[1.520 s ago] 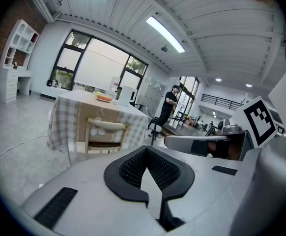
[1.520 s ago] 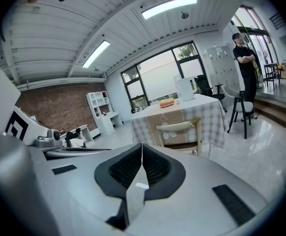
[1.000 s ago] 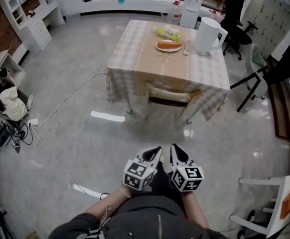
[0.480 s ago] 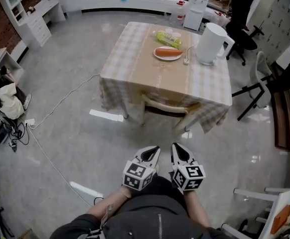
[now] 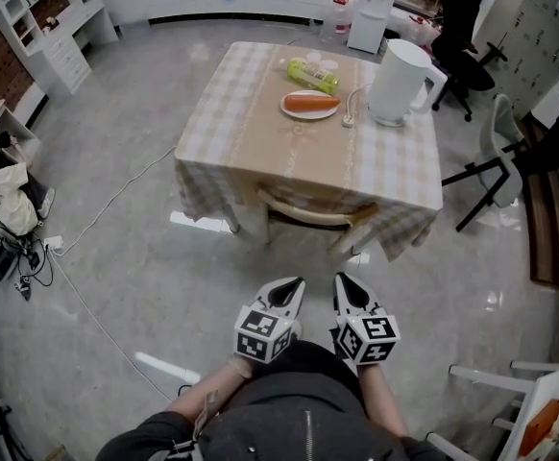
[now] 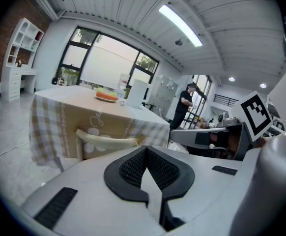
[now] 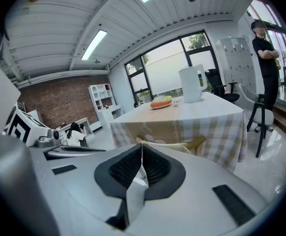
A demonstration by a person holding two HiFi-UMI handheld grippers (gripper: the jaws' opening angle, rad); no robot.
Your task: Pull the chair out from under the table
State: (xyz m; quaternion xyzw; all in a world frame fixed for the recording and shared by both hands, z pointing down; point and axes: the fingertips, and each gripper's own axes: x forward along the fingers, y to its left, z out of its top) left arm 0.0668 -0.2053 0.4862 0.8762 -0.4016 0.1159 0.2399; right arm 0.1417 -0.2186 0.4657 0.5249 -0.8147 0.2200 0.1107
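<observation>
**Chair** (image 5: 305, 215): pale wood, pushed in under the near edge of the surface (image 5: 251, 137). Only its curved top rail and part of the dark seat show below the cloth hem. The left gripper view shows the rail (image 6: 108, 141) against the hanging cloth, and so does the right gripper view (image 7: 175, 146).

**Surface:** square, on a pale glossy floor (image 5: 116, 296), covered by a beige cloth with checked borders that hangs over every edge.

**Left hand-held gripper** (image 5: 293, 285): jaws closed together with nothing between them, as its own view (image 6: 146, 149) shows. It is held over the floor, short of the near edge and clear of the chair, tips towards the chair. The marker cube sits at its rear.

**Right hand-held gripper** (image 5: 343, 280): jaws likewise closed and empty in its own view (image 7: 142, 146). It lies just beside the left one, pointing the same way and not touching the chair.

**Plate** (image 5: 308, 105): white, holding an orange, carrot-like item, towards the far edge, right of centre.

**Bottle** (image 5: 311, 75): yellow-green, lying on its side at the far edge, just behind the plate.

**Kettle** (image 5: 401, 83): white, upright, by the far right corner.

**White cable** (image 5: 102, 214): trails across the floor left of the surface.

**Shelf unit** (image 5: 54, 27): white, beyond the far left corner.

**Office chair** (image 5: 496, 157): dark legs, off the right edge.
</observation>
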